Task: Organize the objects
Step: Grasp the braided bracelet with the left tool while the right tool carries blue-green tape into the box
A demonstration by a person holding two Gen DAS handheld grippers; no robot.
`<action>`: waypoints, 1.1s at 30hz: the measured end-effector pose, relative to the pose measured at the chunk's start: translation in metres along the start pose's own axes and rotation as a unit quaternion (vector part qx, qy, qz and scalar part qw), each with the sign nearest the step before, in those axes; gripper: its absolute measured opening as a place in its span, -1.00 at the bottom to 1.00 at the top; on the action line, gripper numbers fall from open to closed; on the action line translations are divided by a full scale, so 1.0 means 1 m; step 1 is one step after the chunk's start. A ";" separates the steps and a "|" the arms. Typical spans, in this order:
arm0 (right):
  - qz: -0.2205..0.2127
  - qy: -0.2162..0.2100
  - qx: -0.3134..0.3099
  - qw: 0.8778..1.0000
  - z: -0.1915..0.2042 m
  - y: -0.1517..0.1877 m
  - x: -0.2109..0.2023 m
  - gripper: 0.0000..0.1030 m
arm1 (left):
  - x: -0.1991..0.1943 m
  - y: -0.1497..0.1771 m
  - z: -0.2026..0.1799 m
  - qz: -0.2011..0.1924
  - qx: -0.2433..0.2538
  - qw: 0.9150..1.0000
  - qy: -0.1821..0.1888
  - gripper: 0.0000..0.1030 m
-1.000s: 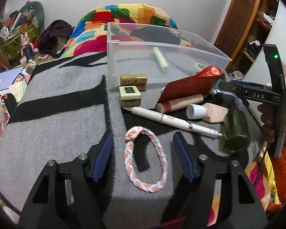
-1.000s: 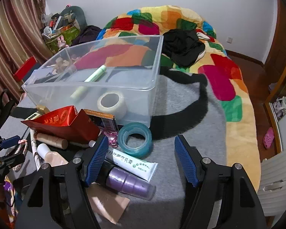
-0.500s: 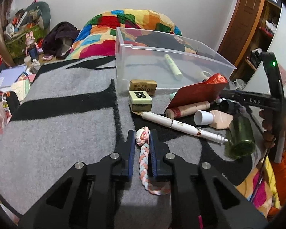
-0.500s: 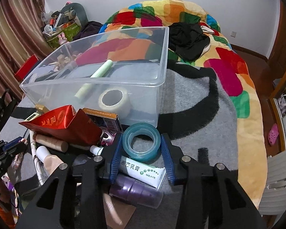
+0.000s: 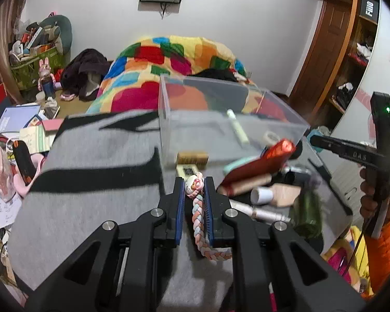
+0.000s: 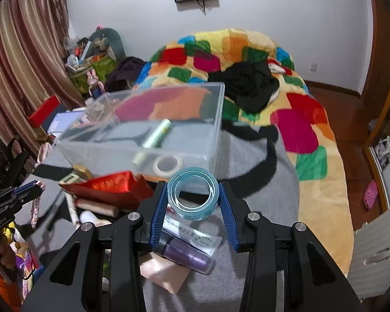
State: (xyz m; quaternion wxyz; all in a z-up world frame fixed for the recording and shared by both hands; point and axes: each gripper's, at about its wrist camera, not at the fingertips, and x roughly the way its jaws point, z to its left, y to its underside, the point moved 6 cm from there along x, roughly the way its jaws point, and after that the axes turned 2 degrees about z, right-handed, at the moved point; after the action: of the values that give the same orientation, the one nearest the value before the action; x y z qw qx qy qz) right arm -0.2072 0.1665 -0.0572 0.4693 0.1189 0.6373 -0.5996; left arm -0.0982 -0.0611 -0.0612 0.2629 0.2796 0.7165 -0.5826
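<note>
- A gray blanket (image 6: 260, 202) with black stripes covered the bed.
- A clear plastic box (image 6: 148, 135) sat on it.
- Beside the box lay a red packet (image 6: 109, 187), a tan tube (image 5: 244, 184), a white pen (image 5: 260, 212), a green bottle (image 5: 308, 218) and a purple bottle (image 6: 187, 256).
- A colorful quilt (image 6: 299, 119) lay behind.

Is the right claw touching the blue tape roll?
Touching. In the right wrist view both blue pads of the right claw press the sides of the blue tape roll, which is lifted off the grey blanket.
</note>
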 end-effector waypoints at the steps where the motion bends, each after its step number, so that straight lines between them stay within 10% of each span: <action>1: -0.006 -0.002 -0.001 1.000 0.002 -0.003 -0.004 -0.30 | -0.002 -0.004 0.000 -0.004 -0.002 1.000 0.002 -0.74; 16: -0.050 -0.024 -0.012 0.998 0.029 -0.037 -0.015 -0.30 | 0.011 -0.071 -0.007 -0.029 -0.005 0.999 0.041 -0.74; 33: 0.023 -0.021 -0.035 0.999 0.044 -0.054 0.060 -0.29 | 0.078 -0.103 -0.007 0.021 0.009 1.000 0.022 -0.73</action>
State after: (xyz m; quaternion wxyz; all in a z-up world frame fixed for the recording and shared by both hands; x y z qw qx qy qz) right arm -0.2579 0.0897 -0.0589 0.4997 0.1046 0.6450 -0.5686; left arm -0.2262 -0.0637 -0.0444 0.2572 0.3093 0.7109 -0.5768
